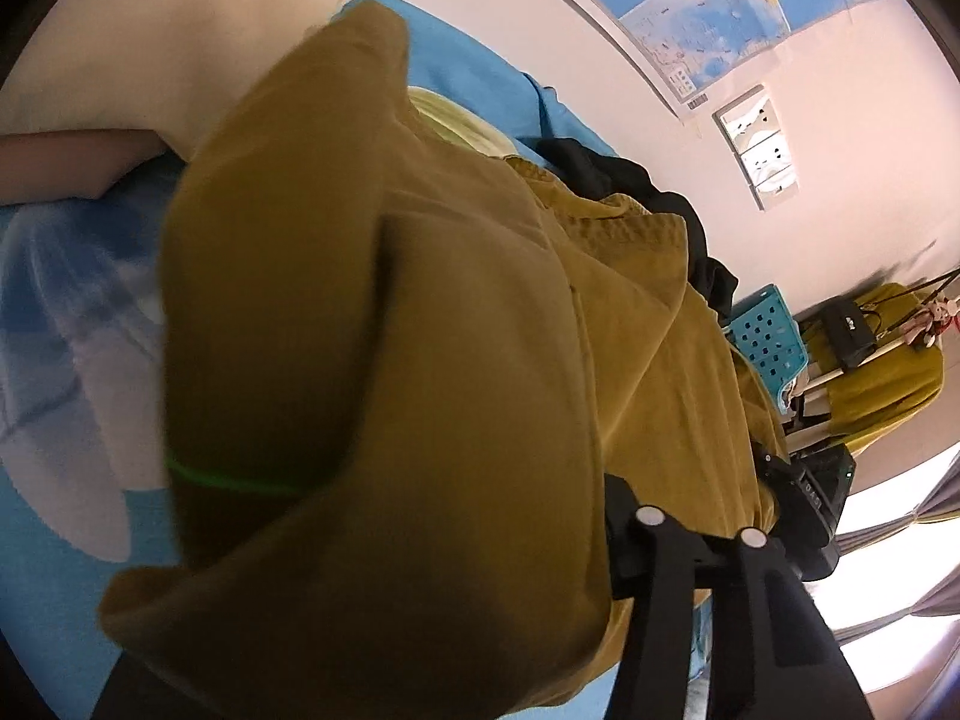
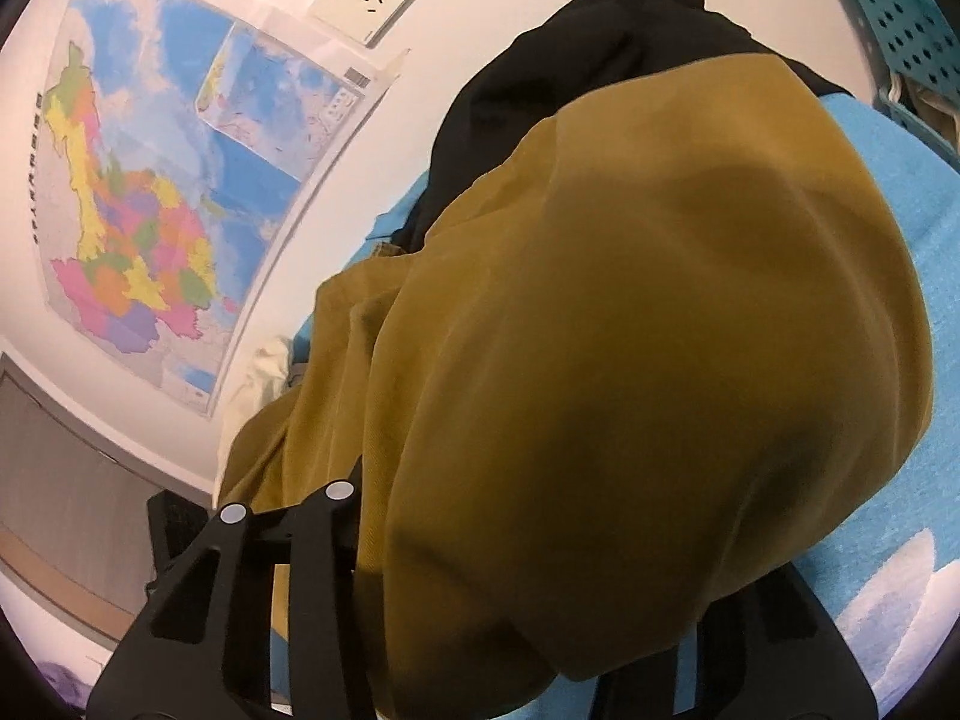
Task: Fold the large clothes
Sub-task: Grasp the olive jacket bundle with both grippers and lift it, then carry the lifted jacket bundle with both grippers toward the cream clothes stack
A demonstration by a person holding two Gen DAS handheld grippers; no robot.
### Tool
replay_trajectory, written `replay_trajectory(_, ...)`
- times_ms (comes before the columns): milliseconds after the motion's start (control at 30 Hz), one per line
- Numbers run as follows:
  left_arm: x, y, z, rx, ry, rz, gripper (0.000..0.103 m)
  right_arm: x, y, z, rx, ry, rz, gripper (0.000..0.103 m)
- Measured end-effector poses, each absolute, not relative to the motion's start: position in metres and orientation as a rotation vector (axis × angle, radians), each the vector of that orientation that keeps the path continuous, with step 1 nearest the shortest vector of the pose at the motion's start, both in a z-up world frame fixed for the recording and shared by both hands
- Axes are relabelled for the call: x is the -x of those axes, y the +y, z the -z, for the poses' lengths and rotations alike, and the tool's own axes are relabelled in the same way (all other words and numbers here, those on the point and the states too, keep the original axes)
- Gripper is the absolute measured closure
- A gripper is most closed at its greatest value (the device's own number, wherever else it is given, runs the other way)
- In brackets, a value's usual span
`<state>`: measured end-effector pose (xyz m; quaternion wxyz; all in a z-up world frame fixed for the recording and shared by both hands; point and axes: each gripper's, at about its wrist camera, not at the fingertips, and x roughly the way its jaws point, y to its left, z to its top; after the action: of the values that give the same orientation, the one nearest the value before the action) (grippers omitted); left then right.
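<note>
Draped over both sets of jaws, above blue bed point(image 1: 54, 600): mustard garment point(image 1: 456, 372), soft, limp, fairly heavy. Left gripper point(image 1: 699, 531), right gripper point(image 2: 288, 504) grip state: cannot tell. Best pinched at hem corners.

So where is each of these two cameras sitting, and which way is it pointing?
Left wrist: on the left gripper, looking along its fingers at the mustard garment draped over it; a bare forearm shows at left.
Right wrist: on the right gripper, facing the same garment, with the wall map behind.
Shared: garment, black clothing, blue bedsheet, map, teal perforated crate.
</note>
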<state>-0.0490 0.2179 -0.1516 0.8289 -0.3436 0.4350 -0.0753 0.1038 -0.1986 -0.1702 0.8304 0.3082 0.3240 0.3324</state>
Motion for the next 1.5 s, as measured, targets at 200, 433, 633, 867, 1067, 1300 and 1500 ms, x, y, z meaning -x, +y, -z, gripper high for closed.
replay_trajectory(200,0.045,0.223,0.156,0.795,0.908,0.216,0.028,-0.107,-0.189,0.166,-0.625,0.698,-0.733,0.028)
replay_trajectory(433,0.048,0.216,0.148,0.709,0.915,0.146,0.059,-0.1,-0.192,0.16,-0.558,0.683,-0.707,0.064)
replay_trajectory(633,0.053,0.216,0.13,0.681,0.878,0.153,0.072,-0.084,-0.189,0.136,-0.528,0.608,-0.749,0.071)
replay_trajectory(867,0.064,0.217,0.099,0.645,0.824,0.207,0.075,-0.063,-0.182,0.103,-0.464,0.523,-0.789,0.073)
replay_trajectory(1067,0.071,0.215,0.077,0.605,0.795,0.24,0.076,-0.049,-0.18,0.077,-0.433,0.457,-0.82,0.074)
replay_trajectory(1300,0.086,0.221,0.045,0.573,0.738,0.271,0.076,-0.037,-0.177,0.051,-0.415,0.391,-0.862,0.074)
replay_trajectory(1500,0.095,0.226,0.003,0.512,0.679,0.28,0.077,-0.031,-0.168,0.013,-0.394,0.318,-0.918,0.075)
